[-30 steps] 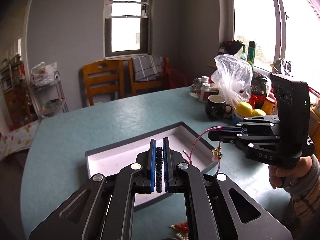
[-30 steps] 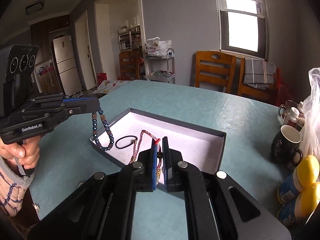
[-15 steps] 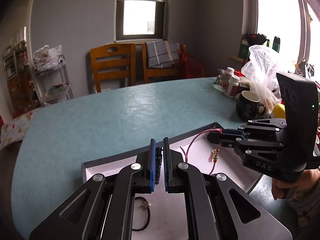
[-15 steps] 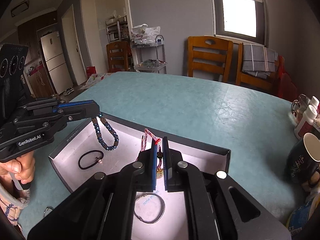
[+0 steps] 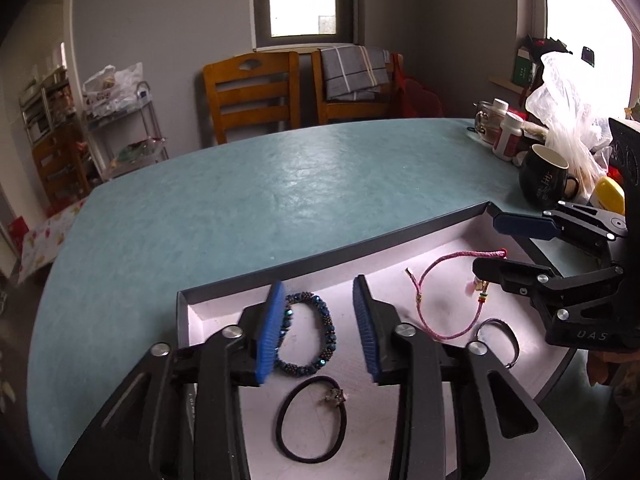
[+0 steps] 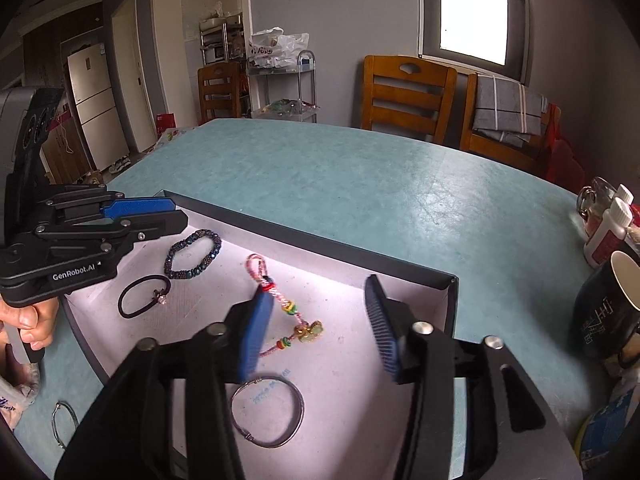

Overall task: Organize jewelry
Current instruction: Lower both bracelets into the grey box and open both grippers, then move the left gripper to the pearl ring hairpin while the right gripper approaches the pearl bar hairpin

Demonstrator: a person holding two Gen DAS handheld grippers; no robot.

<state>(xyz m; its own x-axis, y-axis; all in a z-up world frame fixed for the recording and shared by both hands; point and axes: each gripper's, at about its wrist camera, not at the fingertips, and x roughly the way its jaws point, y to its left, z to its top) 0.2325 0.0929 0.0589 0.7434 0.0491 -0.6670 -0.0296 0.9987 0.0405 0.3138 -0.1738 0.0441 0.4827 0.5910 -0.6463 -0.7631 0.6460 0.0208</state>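
A shallow grey box (image 5: 328, 265) with a white floor lies on the teal table; it also shows in the right wrist view (image 6: 320, 240). My left gripper (image 5: 320, 332) is open just above a blue beaded bracelet (image 5: 320, 316) lying in the box. My right gripper (image 6: 316, 324) is open over a pink cord bracelet (image 6: 280, 300) with a gold charm, lying flat. The cord bracelet shows in the left wrist view (image 5: 444, 332) too. A black hair tie (image 5: 312, 424) and a metal bangle (image 6: 268, 412) also lie in the box.
A dark mug (image 5: 544, 176), pill bottles (image 5: 508, 132), a plastic bag (image 5: 568, 96) and yellow-capped containers stand at the table's right edge. A metal ring (image 6: 64, 420) lies on the table left of the box. Wooden chairs (image 5: 252, 92) stand behind the table.
Both grippers came down over the box and opened. The beaded bracelet and the pink cord bracelet were let go and now lie on the box floor.
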